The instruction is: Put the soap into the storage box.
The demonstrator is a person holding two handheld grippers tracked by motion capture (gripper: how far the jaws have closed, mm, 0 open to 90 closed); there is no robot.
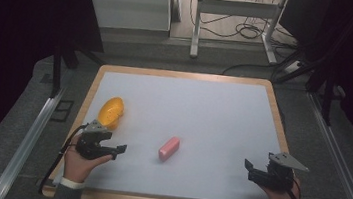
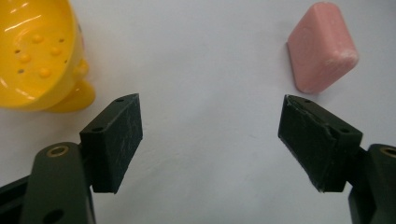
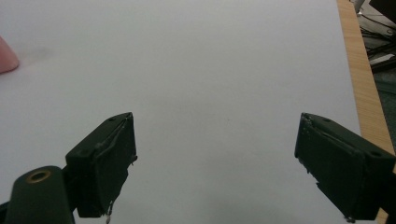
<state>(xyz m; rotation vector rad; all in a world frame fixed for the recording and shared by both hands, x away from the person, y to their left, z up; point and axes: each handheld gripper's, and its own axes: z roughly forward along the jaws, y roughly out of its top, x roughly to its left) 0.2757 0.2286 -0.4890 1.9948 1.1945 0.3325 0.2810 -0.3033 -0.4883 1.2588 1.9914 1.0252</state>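
Soap bar (image 1: pixel 169 148), pink, lying loose on the white table (image 1: pixel 213 114) near its front middle, untouched. Yellow soap dish (image 1: pixel 111 110) standing apart, up and to the left of the bar, hollow and seemingly unfilled, though hard to tell from the high view. Nothing accomplished yet, judging by the layout: bar not lifted, not set in the dish; whole pick and place remaining. Left gripper (image 1: pixel 119 150) low over the table just left of the bar, jaws spread wide, nothing between the pads, bar ahead and to one side in the left gripper view (image 2: pixel 322 49), dish (image 2: pixel 37 53) on the other. Right gripper (image 1: pixel 249 168) well apart near the right edge, jaws wide too, holding nothing, touching nothing.
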